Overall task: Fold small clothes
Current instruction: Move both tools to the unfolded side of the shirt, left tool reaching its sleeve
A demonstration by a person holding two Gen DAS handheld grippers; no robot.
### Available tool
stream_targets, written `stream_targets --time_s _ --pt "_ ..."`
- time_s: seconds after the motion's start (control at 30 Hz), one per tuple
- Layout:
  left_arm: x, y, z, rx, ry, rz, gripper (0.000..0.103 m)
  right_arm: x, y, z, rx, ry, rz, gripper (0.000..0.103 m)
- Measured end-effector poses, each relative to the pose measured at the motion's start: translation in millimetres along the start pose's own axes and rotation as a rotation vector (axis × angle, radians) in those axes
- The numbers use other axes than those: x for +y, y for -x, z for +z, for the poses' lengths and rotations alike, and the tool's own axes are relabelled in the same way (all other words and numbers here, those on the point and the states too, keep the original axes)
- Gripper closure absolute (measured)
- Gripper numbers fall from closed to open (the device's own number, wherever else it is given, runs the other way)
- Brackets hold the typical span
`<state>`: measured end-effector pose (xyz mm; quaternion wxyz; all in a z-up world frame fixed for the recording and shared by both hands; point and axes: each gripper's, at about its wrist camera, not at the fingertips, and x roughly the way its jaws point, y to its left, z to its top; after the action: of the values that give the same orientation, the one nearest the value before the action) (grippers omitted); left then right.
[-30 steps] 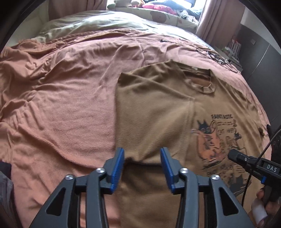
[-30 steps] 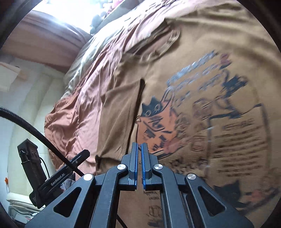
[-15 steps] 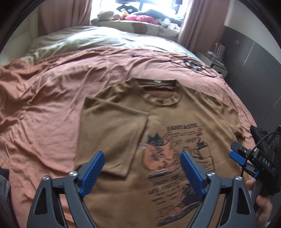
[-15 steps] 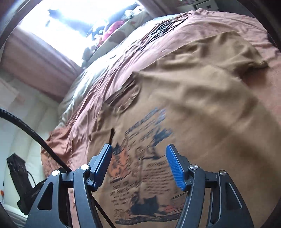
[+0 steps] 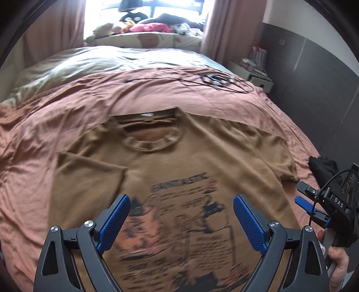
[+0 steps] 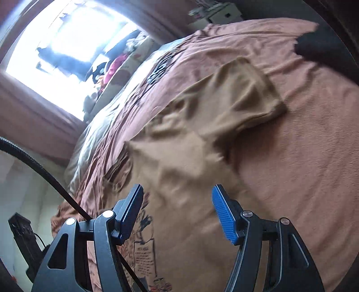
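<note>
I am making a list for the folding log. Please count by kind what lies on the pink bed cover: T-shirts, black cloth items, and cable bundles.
Brown T-shirt: 1
Black cloth item, near the cover's right edge: 1
Black cable bundle, far side of the pink cover: 1
Total: 3

Bright window flanked by pink curtains, dark grey wall, white nightstand

The blurred word "FANTASTIC" can be made out at the top of the print on the brown T-shirt; the smaller lines beneath are unreadable. "DAS" is printed in white on the black right gripper.
</note>
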<state>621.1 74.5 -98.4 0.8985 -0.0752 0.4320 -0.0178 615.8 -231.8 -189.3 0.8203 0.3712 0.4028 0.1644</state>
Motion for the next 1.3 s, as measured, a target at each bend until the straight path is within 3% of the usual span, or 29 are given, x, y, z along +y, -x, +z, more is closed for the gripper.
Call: stream_targets --time_s 0.2,0.43,0.63,0.83,1.03,1.27,1.3 --pt "-49.2 -32.1 7.5 0.026 -0.072 -0.059 0.015 -34.5 5.9 14.6 -0.038 -0.093 -0.041 0.041" --pt "-91.5 -73.5 6.0 0.083 -0.122 -0.122 0.046 -66.4 -3.3 25.1 -0.017 -0.218 0.066 0.041" --pt "-112.8 -104.0 1.5 0.114 -0.116 -0.184 0.063 -86.4 -11.0 35.2 -0.028 -0.297 0.101 0.041" --pt "-134.2 -132.2 4.4 0.135 -0.121 -0.238 0.081 -99.2 -23.7 46.1 -0.055 -0.294 0.106 0.057" --pt "-148.0 -152.1 6.2 0.151 -0.105 -0.295 0.086 -104.2 -31.2 43.0 -0.079 -0.322 0.103 0.078" --pt "-154.0 -163.2 6.8 0.16 -0.093 -0.324 0.086 -95.3 -34.5 35.5 -0.002 -0.341 0.093 0.078" --pt "-154.7 -163.4 6.5 0.162 -0.088 -0.332 0.086 -97.4 -32.8 36.0 -0.023 -0.351 0.096 0.078"
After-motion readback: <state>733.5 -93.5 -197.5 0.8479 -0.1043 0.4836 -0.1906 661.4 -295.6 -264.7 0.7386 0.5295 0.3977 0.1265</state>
